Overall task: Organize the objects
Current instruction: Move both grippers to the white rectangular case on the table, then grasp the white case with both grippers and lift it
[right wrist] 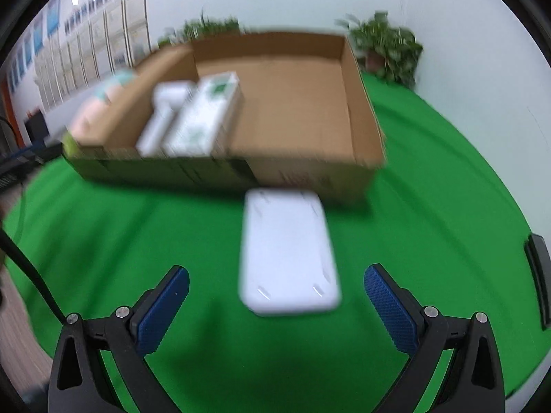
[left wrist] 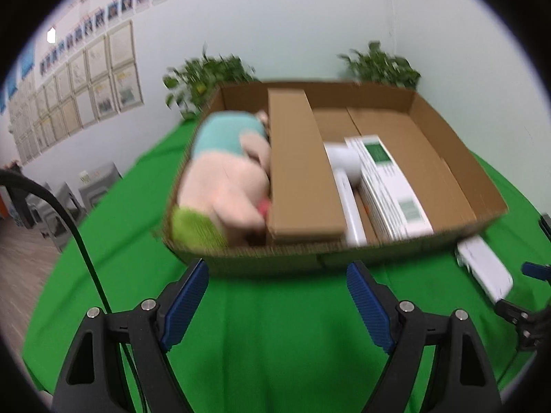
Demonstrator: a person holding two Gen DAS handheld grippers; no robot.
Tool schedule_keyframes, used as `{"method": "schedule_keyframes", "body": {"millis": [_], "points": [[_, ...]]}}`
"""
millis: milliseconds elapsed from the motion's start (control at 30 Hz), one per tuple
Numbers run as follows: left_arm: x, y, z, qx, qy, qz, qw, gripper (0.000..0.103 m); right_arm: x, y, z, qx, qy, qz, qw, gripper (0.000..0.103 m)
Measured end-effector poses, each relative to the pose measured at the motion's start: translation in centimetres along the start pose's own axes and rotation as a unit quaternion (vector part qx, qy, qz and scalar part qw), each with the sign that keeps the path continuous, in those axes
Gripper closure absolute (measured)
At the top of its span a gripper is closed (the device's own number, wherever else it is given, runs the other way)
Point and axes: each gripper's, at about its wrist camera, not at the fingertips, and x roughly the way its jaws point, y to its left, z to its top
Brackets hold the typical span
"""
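An open cardboard box (left wrist: 458,158) stands on the green table (left wrist: 275,327). It holds a pink plush toy (left wrist: 227,186) at the left, a long brown carton (left wrist: 299,172), a white handled device (left wrist: 346,186) and a white and green package (left wrist: 389,179). My left gripper (left wrist: 277,292) is open and empty just in front of the box. A flat white box (right wrist: 287,254) lies on the cloth in front of the cardboard box (right wrist: 358,110). My right gripper (right wrist: 275,301) is open, its fingers on either side of the white box's near end, not touching. The white box also shows in the left wrist view (left wrist: 485,268).
Two potted plants (left wrist: 206,75) (left wrist: 378,65) stand behind the table by the white wall. A black cable (left wrist: 69,220) hangs at the left. The right half of the cardboard box floor (right wrist: 292,110) is bare. A dark object (right wrist: 539,275) sits at the table's right edge.
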Motion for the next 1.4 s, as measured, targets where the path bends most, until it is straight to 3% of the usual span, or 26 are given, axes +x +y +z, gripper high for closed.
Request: {"method": "schedule_keyframes", "body": {"millis": [133, 267, 367, 500, 600, 667, 700, 733, 767, 833, 867, 967, 1100, 1200, 1400], "points": [[1.4, -1.0, -1.6, 0.002, 0.041, -0.023, 0.9989, 0.021, 1.3, -0.4, -1.2, 0.005, 0.023, 0.015, 1.0, 0.001], [1.4, -1.9, -1.7, 0.0, 0.043, -0.043, 0.9982, 0.021, 1.6, 0.6, -0.8, -0.007, 0.016, 0.012, 1.0, 0.008], [1.1, -2.4, -1.4, 0.007, 0.04, -0.058, 0.9975, 0.021, 2.4, 0.5, -0.3, -0.004, 0.028, -0.02, 0.999, 0.039], [0.4, -2.2, -1.0, 0.007, 0.036, -0.08, 0.9961, 0.021, 2.5, 0.4, -0.1, 0.004, 0.042, -0.001, 0.999, 0.04], [0.2, -2.2, -0.9, -0.004, 0.046, -0.132, 0.9902, 0.021, 1.4, 1.0, -1.0, 0.014, 0.051, 0.053, 0.997, 0.039], [0.2, -2.9, -0.7, -0.007, 0.059, -0.173, 0.9831, 0.021, 0.8, 1.7, -1.6, 0.02, 0.053, 0.088, 0.995, 0.038], [0.3, -3.3, -0.6, -0.005, 0.066, -0.194, 0.9788, 0.021, 0.6, 2.0, -1.8, 0.021, 0.053, 0.1, 0.993, 0.028], [0.5, -4.0, -0.6, -0.002, 0.076, -0.22, 0.9725, 0.021, 0.4, 2.3, -2.0, 0.019, 0.053, 0.111, 0.992, 0.004], [0.9, -4.7, -0.7, 0.0, 0.091, -0.251, 0.9637, 0.021, 0.2, 2.5, -2.1, 0.015, 0.049, 0.108, 0.993, 0.001], [2.0, -6.1, -0.9, -0.006, 0.126, -0.328, 0.9362, 0.021, -0.2, 3.0, -2.1, 0.007, 0.034, 0.096, 0.995, 0.0], [2.5, -6.8, -1.0, -0.011, 0.139, -0.343, 0.9289, 0.021, -0.4, 3.1, -2.1, 0.006, 0.03, 0.097, 0.995, 0.0], [3.4, -8.6, -0.7, -0.023, 0.15, -0.37, 0.9166, 0.021, -0.6, 3.1, -1.6, 0.002, 0.02, 0.092, 0.996, 0.0], [5.0, -10.6, -0.4, -0.04, 0.166, -0.38, 0.9092, 0.021, -0.5, 3.2, -1.3, -0.007, 0.019, 0.086, 0.996, 0.0], [7.3, -11.0, -0.5, -0.086, 0.206, -0.407, 0.8858, 0.021, 0.1, 2.3, -1.1, 0.014, 0.023, 0.09, 0.996, 0.0], [8.9, -11.2, -1.2, -0.115, 0.228, -0.405, 0.878, 0.021, 0.5, 2.0, -1.5, 0.018, 0.021, 0.113, 0.993, 0.001]]}}
